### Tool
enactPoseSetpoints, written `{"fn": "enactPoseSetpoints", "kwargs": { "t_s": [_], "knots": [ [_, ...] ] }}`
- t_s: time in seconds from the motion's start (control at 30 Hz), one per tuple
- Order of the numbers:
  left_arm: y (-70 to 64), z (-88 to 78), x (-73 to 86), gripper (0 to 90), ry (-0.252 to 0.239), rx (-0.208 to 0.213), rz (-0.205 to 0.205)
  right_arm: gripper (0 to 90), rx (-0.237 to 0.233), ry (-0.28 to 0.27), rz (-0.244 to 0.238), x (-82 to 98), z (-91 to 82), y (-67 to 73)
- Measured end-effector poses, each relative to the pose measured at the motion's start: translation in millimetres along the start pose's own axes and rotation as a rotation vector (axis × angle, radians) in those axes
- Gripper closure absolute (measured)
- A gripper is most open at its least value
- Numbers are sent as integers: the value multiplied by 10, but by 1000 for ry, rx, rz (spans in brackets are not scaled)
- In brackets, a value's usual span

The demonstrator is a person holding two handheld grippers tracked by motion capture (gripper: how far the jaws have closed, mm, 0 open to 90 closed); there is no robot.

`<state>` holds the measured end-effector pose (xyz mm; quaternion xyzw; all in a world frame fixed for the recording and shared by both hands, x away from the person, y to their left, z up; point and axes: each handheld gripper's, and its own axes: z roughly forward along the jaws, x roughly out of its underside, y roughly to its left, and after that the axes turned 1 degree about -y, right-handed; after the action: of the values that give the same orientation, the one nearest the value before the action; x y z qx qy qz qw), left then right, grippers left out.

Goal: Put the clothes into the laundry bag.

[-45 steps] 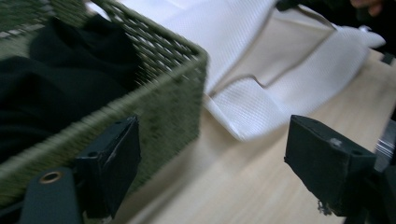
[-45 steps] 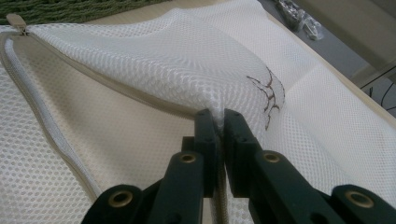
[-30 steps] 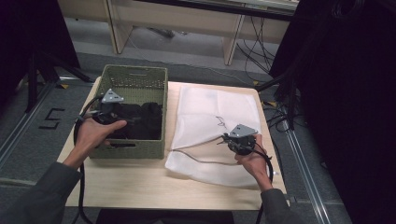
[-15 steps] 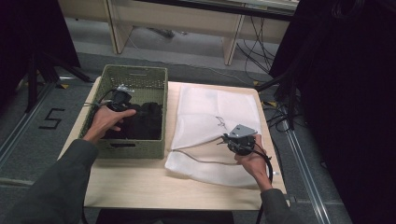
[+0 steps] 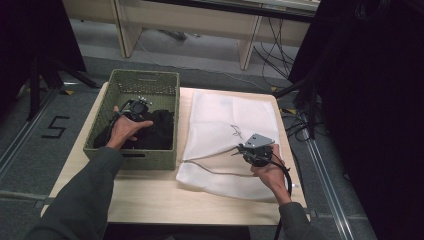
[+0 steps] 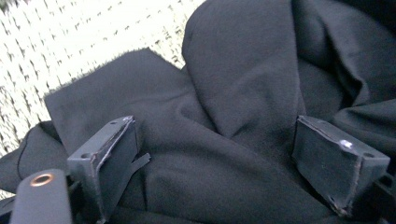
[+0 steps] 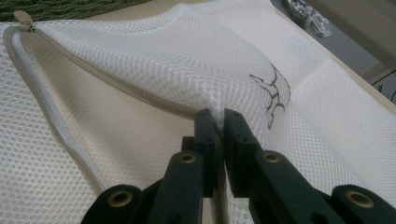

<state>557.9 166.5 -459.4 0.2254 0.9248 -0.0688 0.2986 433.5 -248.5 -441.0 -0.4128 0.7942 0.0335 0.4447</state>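
A green woven basket [image 5: 165, 85] at the table's left holds a crumpled black garment [image 5: 159, 131]. My left gripper [image 5: 136, 109] reaches down into the basket; in the left gripper view its jaws stand wide open over the black garment [image 6: 224, 93], a fold of cloth lying between them. A white mesh laundry bag [image 5: 227, 117] lies flat to the right of the basket. My right gripper [image 5: 241, 148] is shut on the upper layer of the mesh bag [image 7: 154, 51] at its zippered opening, lifting that edge off the lower layer.
The bag's beige zipper [image 7: 42, 112] runs along its open edge, with the pull tab [image 7: 22, 18] at the far end. A brown embroidered mark [image 7: 275, 95] sits on the mesh. Bare wooden table [image 5: 150, 195] lies in front. Cables and dark stands crowd the floor at the right.
My left gripper has moved forward and down, from the basket's near left side into the basket onto the black garment. My right gripper has kept still, holding the bag.
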Motion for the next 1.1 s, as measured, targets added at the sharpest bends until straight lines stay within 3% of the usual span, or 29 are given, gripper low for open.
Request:
{"fn": "enactPoseSetpoints", "kwargs": {
  "t_s": [0.13, 0.17, 0.23, 0.63, 0.8, 0.87, 1.0, 1.07, 1.1],
  "knots": [
    [12, -25, 8, 142, 0, 0, -3, 852, -1, 1, 0, 2, -2, 0],
    [9, -29, 20, 143, -1, 19, -6, 852, 3, 1, 6, 3, -1, 8],
    [16, -17, 44, 144, 42, 71, -3, 852, 1, 2, 5, 2, -4, 7],
    [-100, 252, 73, 0, 92, 67, 95, 851, -1, -2, -1, 0, 11, 3],
    [-91, 277, 76, 0, 100, 83, 89, 850, -6, 6, 6, -1, 0, 3],
    [-104, 304, 82, 0, 128, 99, 90, 850, -9, 7, -3, -2, -1, -4],
    [-148, 339, 80, 0, 163, 79, 115, 850, 2, -3, 4, 0, 4, 7],
    [-198, 356, 68, 24, 188, 48, 123, 849, 0, 1, 1, -2, 3, 11],
    [-206, 349, 45, 44, 215, 38, 157, 850, 0, 1, 0, -2, 4, 15]
  ]
}}
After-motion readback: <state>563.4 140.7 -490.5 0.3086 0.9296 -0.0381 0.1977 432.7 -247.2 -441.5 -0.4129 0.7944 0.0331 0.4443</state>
